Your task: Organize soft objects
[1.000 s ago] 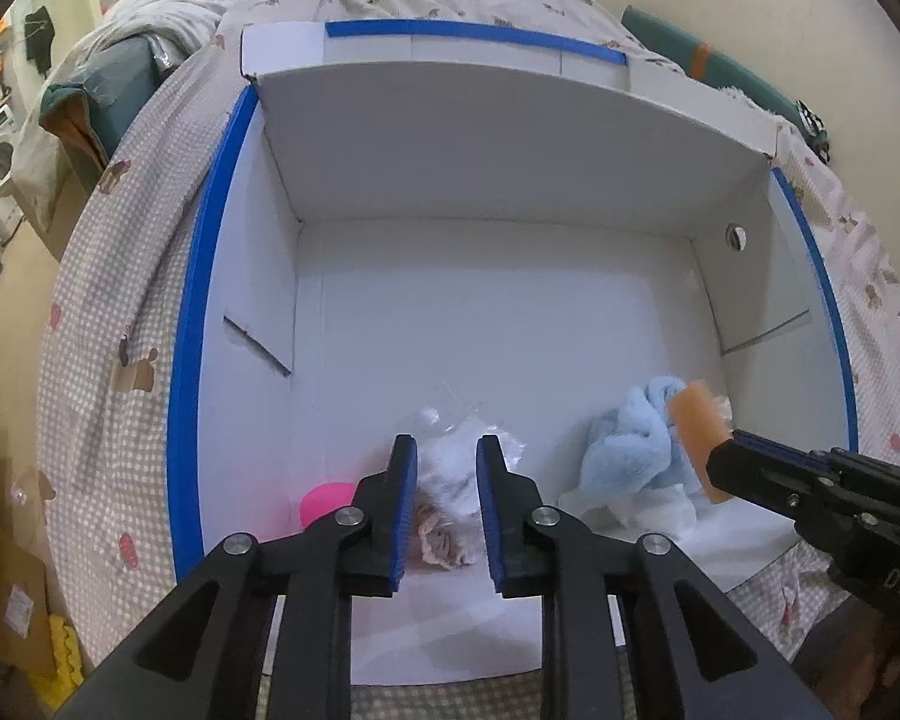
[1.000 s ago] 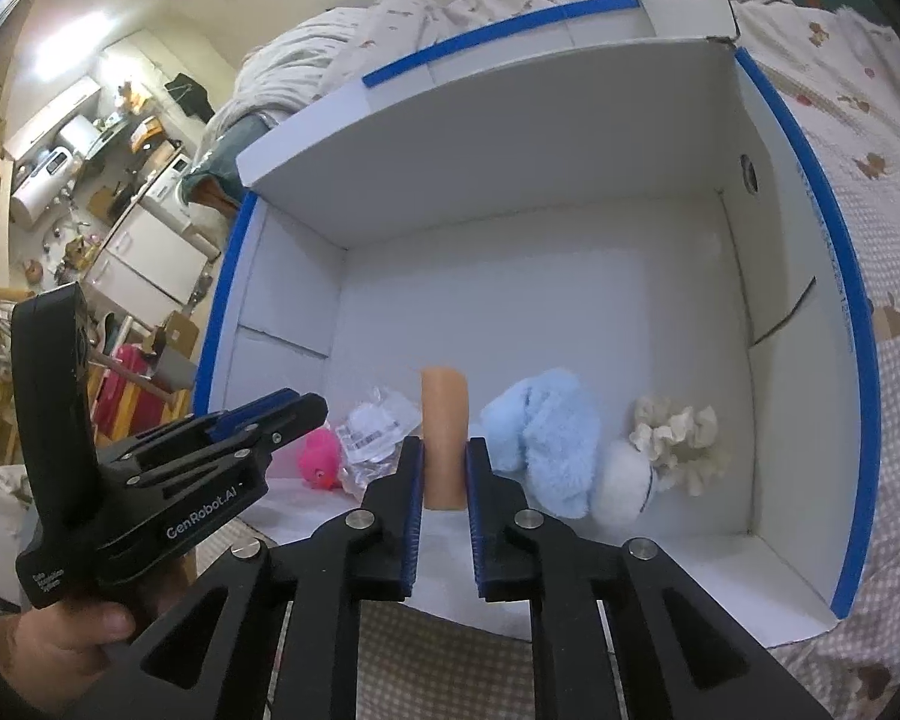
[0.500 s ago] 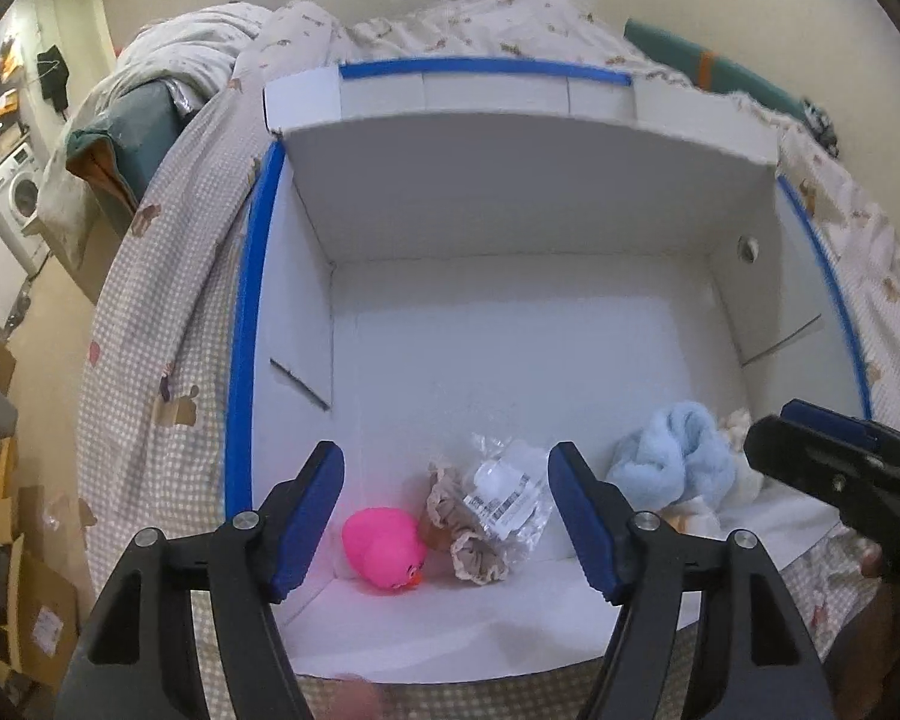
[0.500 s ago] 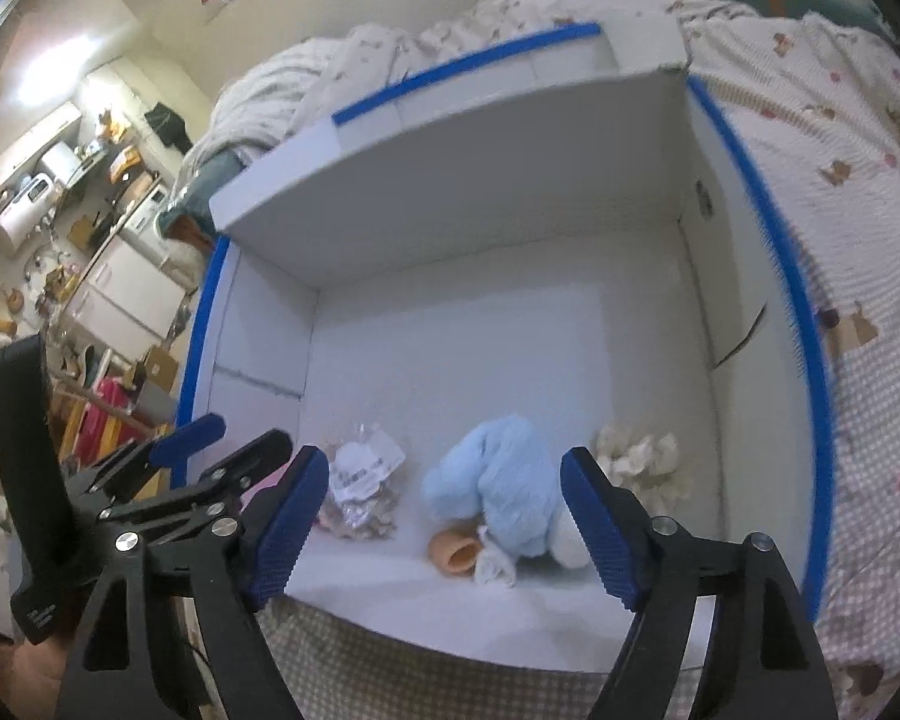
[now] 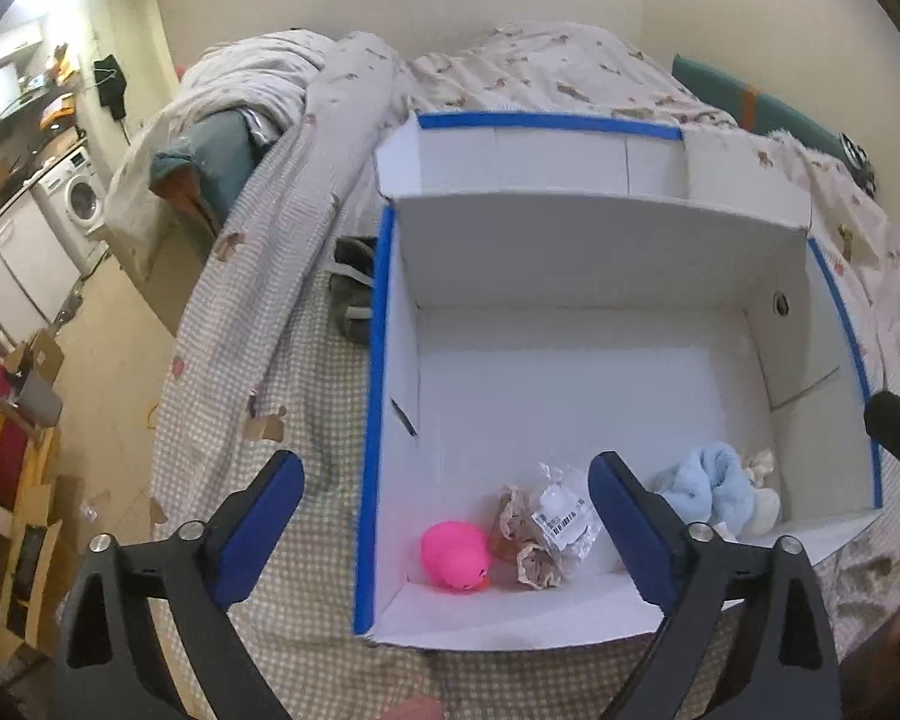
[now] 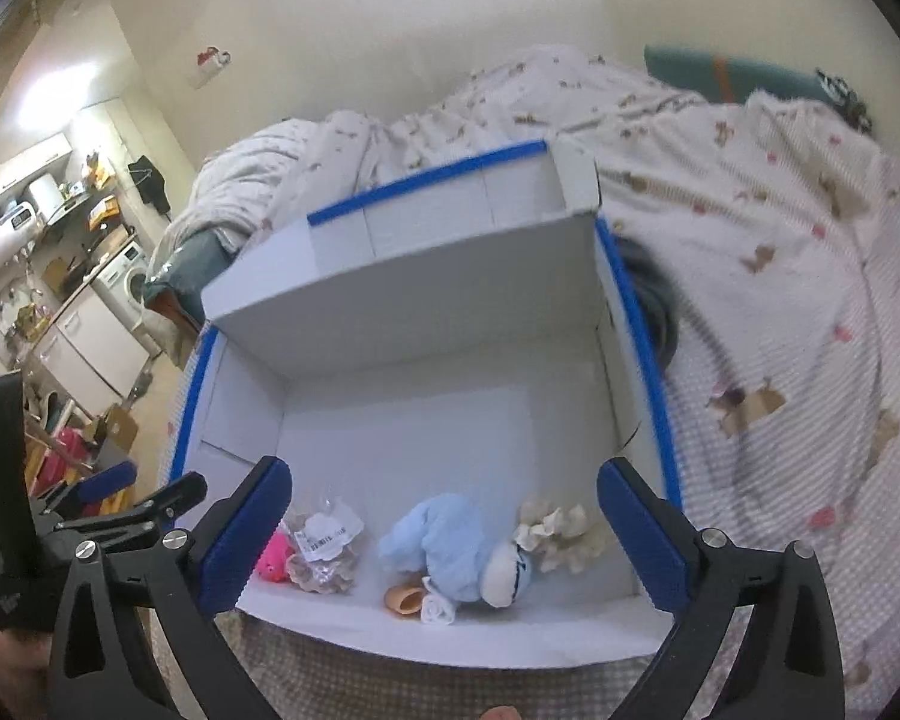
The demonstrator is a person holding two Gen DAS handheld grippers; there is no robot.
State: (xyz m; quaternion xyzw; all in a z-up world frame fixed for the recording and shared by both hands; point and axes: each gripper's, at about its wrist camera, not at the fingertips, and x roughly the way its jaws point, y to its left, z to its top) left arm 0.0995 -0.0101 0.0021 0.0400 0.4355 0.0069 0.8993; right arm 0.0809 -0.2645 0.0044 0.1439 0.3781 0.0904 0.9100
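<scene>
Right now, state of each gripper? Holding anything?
Left gripper: jaws opening wide, nothing held; it hangs above the box.
Right gripper: jaws opening wide, nothing held.

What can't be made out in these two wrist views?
- Label text on the bagged item: too small, both views.
- Tan tube: absent from the left view, apparently behind the blue plush.
- Dark object beside the box: blurred, cut by the box wall.
</scene>
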